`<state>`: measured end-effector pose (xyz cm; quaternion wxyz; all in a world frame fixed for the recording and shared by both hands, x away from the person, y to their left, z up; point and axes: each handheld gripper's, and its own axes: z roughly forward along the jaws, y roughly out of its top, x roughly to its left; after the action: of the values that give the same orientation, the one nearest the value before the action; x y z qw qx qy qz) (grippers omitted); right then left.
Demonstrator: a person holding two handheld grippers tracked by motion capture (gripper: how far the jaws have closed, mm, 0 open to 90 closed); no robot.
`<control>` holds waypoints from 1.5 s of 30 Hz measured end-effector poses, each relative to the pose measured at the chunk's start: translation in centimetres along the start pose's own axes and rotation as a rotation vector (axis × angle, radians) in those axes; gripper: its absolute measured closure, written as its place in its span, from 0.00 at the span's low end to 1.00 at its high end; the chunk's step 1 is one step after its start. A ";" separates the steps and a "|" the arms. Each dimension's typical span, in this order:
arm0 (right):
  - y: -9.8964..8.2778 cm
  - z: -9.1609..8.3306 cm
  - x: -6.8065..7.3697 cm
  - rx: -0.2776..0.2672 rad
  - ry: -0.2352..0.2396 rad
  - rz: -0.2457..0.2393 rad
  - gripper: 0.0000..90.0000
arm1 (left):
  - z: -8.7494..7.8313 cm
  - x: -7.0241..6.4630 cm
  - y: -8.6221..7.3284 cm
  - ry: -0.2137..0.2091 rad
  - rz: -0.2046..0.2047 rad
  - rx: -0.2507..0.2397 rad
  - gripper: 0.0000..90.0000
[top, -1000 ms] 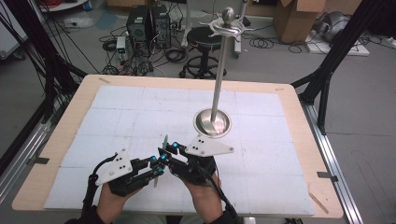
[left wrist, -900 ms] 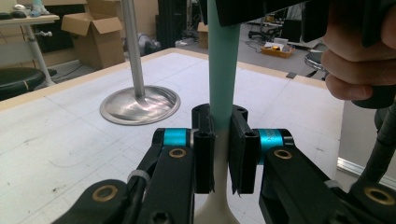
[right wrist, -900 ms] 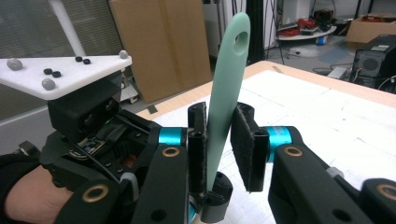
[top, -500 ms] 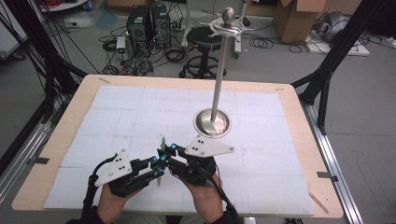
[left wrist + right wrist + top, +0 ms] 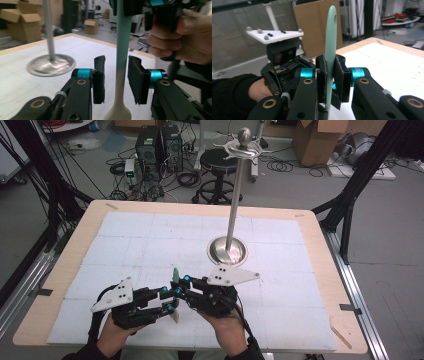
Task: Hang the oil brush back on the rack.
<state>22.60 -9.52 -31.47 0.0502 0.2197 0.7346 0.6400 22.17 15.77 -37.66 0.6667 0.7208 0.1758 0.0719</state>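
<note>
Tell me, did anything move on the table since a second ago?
Hardly anything. The left gripper and right gripper sit where they were, meeting around the green spoon. The right one stays clamped on it; the left's jaws stand open beside it. The metal stand hasn't moved.

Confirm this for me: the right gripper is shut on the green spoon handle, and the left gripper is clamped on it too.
Not quite. The right gripper is shut on the green spoon handle, but the left gripper is not clamped: the left gripper view shows its jaws open, gaps either side of the handle.
</note>
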 end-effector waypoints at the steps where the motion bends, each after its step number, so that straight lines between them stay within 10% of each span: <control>1: 0.0 -0.1 -0.1 -0.004 0.009 0.000 0.91 | 0.0 0.0 0.0 -0.014 0.000 -0.001 0.72; 8: -0.2 -0.9 -0.9 -0.025 0.112 -0.009 0.92 | -0.2 0.1 0.0 -0.078 -0.002 -0.005 0.68; 13: 0.0 -1.6 -1.6 -0.041 0.171 -0.059 0.92 | -0.3 0.8 0.0 -0.113 -0.041 0.018 0.47; 21: 0.9 -2.6 -4.0 -0.047 0.225 -0.038 0.92 | -1.4 2.4 -0.2 -0.022 -0.068 0.026 0.18; 31: 4.4 -3.2 -7.6 -0.015 0.127 -0.033 0.92 | -3.4 4.6 -0.7 0.124 -0.008 -0.039 0.19; 45: 11.6 -3.2 -11.1 -0.001 -0.008 -0.028 0.92 | -4.6 5.9 -1.0 0.191 -0.044 -0.016 0.20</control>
<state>34.37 -15.80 -22.07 0.0619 0.2120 0.7371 0.6387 25.96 22.24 -38.90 0.6540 0.7013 0.2537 0.1269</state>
